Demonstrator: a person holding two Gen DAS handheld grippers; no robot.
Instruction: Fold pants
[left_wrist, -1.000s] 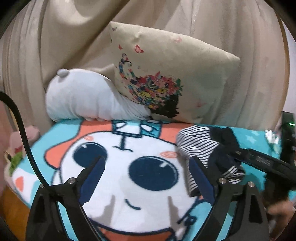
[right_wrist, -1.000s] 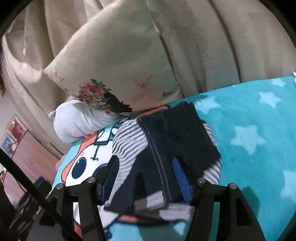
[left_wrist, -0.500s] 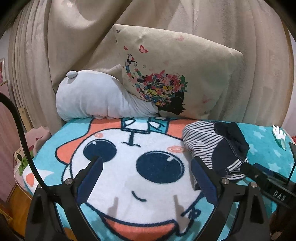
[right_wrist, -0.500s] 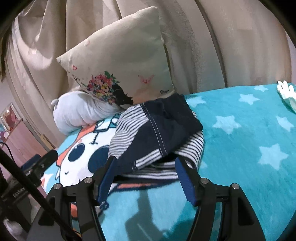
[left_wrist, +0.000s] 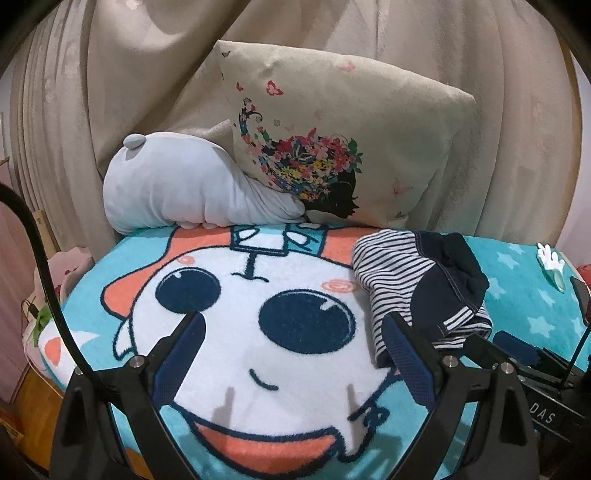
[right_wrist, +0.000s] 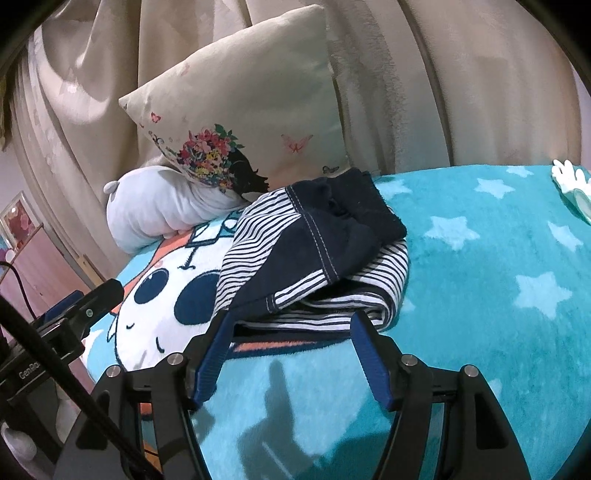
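Note:
The pants (right_wrist: 314, 254), navy with white-and-navy stripes, lie folded in a small bundle on the turquoise cartoon blanket (right_wrist: 498, 277). In the left wrist view they sit at the right (left_wrist: 421, 280), beyond my right fingertip. My left gripper (left_wrist: 291, 332) is open and empty above the cartoon face. My right gripper (right_wrist: 291, 328) is open and empty, just short of the bundle's near edge, not touching it.
A cream flower-print pillow (left_wrist: 332, 140) and a pale grey plush (left_wrist: 177, 192) lean against beige curtains (left_wrist: 110, 74) behind the blanket. A white glove-shaped item (right_wrist: 570, 181) lies at the far right. The bed edge drops off at the left (left_wrist: 55, 332).
My right gripper has let go of the pants and drawn back toward me. My left gripper has pulled back slightly. The bundle stays where it lay.

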